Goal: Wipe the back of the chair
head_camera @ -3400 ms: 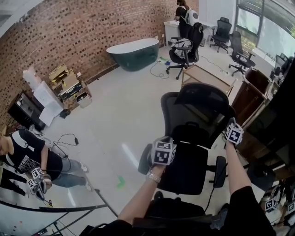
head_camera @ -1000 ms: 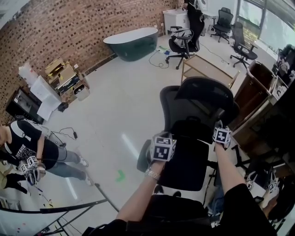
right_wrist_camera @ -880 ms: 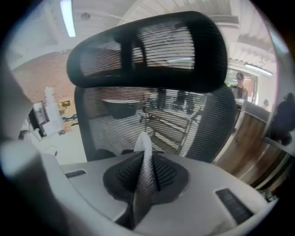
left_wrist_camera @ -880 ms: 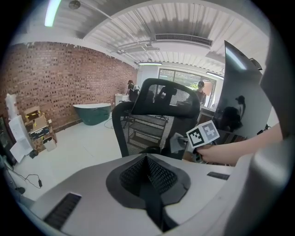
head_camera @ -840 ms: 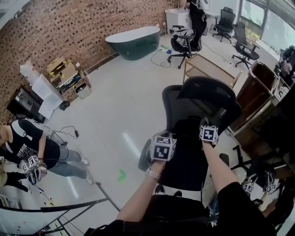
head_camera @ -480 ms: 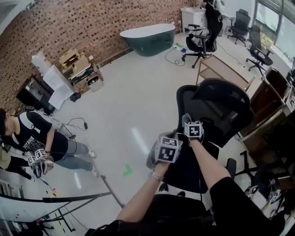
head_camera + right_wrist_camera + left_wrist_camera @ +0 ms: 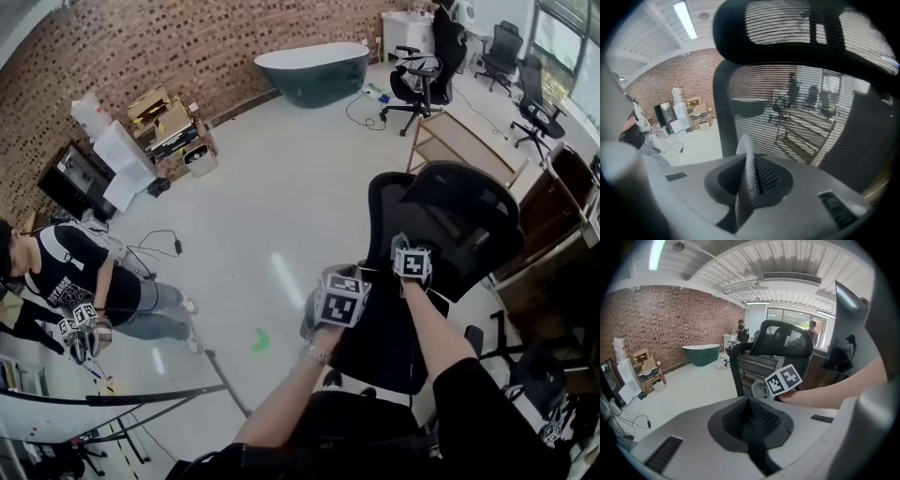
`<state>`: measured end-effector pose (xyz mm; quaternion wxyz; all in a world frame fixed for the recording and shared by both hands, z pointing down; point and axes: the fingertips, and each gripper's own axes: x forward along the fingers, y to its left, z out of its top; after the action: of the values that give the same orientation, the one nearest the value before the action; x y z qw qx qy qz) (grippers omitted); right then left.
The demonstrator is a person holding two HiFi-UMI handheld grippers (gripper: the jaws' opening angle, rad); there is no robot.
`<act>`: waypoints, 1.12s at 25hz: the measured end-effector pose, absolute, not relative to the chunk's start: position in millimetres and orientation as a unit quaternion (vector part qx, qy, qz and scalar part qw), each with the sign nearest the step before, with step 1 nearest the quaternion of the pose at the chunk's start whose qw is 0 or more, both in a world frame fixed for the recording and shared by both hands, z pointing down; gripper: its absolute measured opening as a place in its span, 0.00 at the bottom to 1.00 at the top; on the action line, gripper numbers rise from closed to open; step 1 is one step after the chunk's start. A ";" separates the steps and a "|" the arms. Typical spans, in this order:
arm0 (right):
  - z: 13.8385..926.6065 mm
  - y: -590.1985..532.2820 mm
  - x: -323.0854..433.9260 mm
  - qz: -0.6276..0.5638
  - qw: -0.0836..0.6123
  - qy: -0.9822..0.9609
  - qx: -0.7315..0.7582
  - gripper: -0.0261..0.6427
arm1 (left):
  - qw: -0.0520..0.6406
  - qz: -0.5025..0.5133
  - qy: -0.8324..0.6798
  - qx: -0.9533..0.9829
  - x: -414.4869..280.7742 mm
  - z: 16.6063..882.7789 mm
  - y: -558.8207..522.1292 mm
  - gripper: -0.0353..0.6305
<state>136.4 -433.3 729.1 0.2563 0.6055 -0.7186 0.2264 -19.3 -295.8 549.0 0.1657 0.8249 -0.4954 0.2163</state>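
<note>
Both are closed: left tongs on nothing, right tongs pinching a cloth right up against the chair back. Wiping seems under way; next, press the cloth on and sweep across the mesh.

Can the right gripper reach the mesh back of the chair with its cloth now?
Probably yes. The right gripper, jaws shut on the cloth, faces the chair's mesh back close ahead, and nothing stands between them.
</note>
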 end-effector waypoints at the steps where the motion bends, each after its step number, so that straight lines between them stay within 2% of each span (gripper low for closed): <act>1: 731.9 -430.8 147.5 0.232 0.255 -0.713 0.611 0.08 | 0.167 0.216 -0.492 0.827 -16.3 550.1 -296.1 0.04; 13: 736.4 -363.0 339.5 0.247 0.258 -0.609 0.709 0.08 | 0.169 0.218 -0.426 0.862 53.6 552.5 -283.6 0.04; 16: 745.3 -332.5 383.1 0.284 0.262 -0.574 0.722 0.08 | 0.169 0.220 -0.417 0.866 62.8 552.3 -279.2 0.04; 20: 739.3 -311.8 432.1 0.265 0.258 -0.545 0.752 0.08 | 0.169 0.217 -0.414 0.868 66.5 550.4 -275.7 0.04; 24: 751.7 -304.1 409.6 0.287 0.245 -0.550 0.745 0.08 | 0.172 0.216 -0.421 0.864 59.4 550.3 -274.8 0.04; 28: 749.9 -338.2 310.4 0.264 0.222 -0.617 0.707 0.08 | 0.173 0.217 -0.438 0.855 41.2 551.5 -278.8 0.04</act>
<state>310.4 -338.2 749.9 0.2222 0.7071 -0.6172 0.2638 41.2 -278.8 551.5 0.1726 0.8552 -0.4379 0.2169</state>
